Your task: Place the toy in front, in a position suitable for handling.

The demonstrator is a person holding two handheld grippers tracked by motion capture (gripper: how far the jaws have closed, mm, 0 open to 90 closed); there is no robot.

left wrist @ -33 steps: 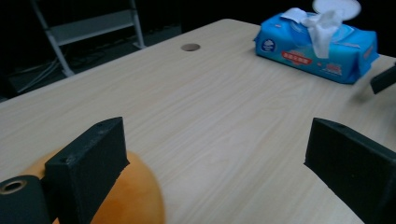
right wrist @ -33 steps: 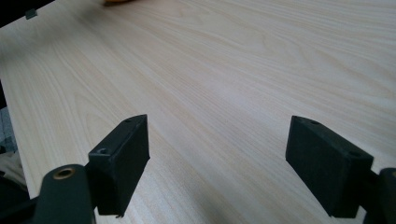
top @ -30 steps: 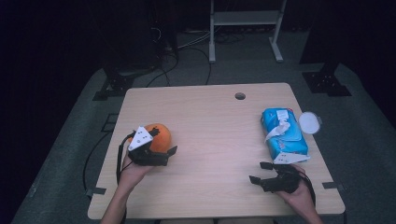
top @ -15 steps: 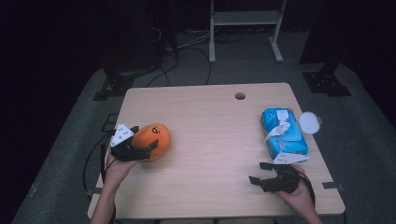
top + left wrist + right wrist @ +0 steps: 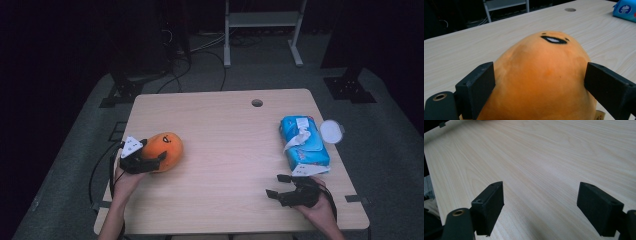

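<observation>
At the desk's (image 5: 225, 125) nine o'clock edge the orange plush toy (image 5: 165, 148) is gripped across its belly by the left tongs (image 5: 539, 82); judged soft, light, squashable; the right tongs (image 5: 540, 202) are held released.

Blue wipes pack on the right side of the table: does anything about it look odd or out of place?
Yes. The blue wipes pack has a white wipe sticking out of its top, and a white round lid lies beside it at the table edge.

Dim room, grey floor (image 5: 75, 145) (cables (image 5: 200, 47))
</observation>
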